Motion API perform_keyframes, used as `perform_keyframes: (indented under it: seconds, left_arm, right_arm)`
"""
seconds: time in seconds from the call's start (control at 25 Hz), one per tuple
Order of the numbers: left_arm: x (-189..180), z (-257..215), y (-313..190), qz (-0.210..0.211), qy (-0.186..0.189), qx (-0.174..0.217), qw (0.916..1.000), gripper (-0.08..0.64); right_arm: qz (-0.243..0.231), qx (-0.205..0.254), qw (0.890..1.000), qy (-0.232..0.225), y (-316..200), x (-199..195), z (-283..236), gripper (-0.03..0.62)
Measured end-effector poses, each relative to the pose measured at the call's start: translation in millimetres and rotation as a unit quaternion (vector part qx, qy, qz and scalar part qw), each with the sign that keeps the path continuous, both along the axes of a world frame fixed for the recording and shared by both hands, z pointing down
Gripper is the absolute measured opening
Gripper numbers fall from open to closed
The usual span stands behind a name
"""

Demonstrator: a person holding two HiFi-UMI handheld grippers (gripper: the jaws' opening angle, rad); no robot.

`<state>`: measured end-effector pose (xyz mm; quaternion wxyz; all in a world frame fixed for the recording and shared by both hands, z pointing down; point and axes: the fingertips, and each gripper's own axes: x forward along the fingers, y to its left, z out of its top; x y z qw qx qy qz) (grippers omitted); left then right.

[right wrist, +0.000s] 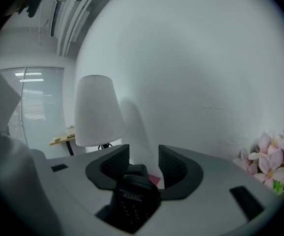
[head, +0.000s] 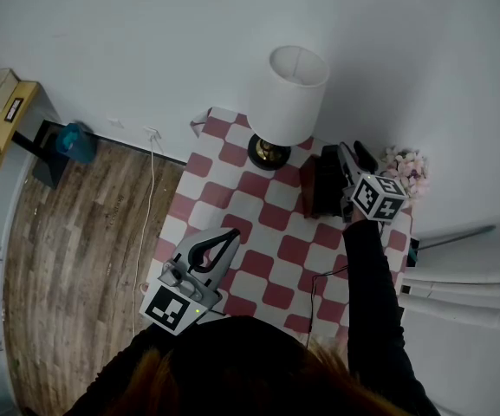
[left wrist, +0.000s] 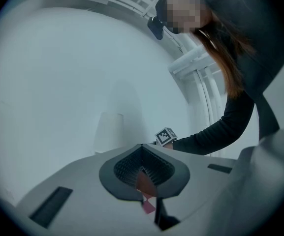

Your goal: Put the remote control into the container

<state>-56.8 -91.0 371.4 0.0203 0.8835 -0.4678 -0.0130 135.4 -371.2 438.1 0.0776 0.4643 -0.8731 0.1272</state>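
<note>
In the head view the task looks unfinished: the right gripper (head: 350, 156) hangs over the dark container (head: 323, 185) at about 2 o'clock on the checked bench (head: 258, 224), just beside the lamp (head: 286, 94). The left gripper (head: 230, 235) sits idle at 7 o'clock. The left gripper view shows its fingers clenched tip to tip with nothing between them. In the right gripper view the black remote control (right wrist: 132, 200) lies between widely spread fingers, at 6 o'clock of the gap and against the left one. A sliver of bench shows beside the other finger, so the remote seems loosely cradled and still has to go in.
</note>
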Motion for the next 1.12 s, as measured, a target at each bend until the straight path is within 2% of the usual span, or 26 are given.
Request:
perform_keyframes:
  seconds: [0.32,0.36,0.48,0.6,0.88,1.12]
  left_arm:
    - [-0.1,-1.5,1.1,0.002,-0.001,0.0,1.0,0.008]
    - [-0.3,-1.3,0.9,0.001,-0.001,0.0,1.0,0.008]
    - [-0.3,-0.6,0.2,0.002,-0.002,-0.001,1.0,0.008]
    - [-1.1,-1.2,-0.2,0.001,0.0,-0.001,1.0,0.009]
    - [-0.5,-3.1,0.5,0.003,0.003,0.003,1.0,0.008]
    - [-0.5,-6.5,0.7,0.006,0.004,0.008,0.9999,0.009]
  right_arm:
    - [-0.014,0.031,0.999,-0.007,-15.6,-10.9,-18.0,0.189]
    - [-0.015,0.035,0.999,-0.004,-17.1,-12.2,-19.7,0.174]
    - [-0.007,0.049,0.999,0.001,-19.6,-12.0,-24.7,0.074]
    - [0.013,0.075,0.997,-0.013,-15.8,-6.0,-39.0,0.036]
    - [0.006,0.141,0.989,-0.045,24.9,0.8,-70.7,0.021]
    - [0.005,0.134,0.988,-0.076,73.9,5.4,-87.8,0.021]
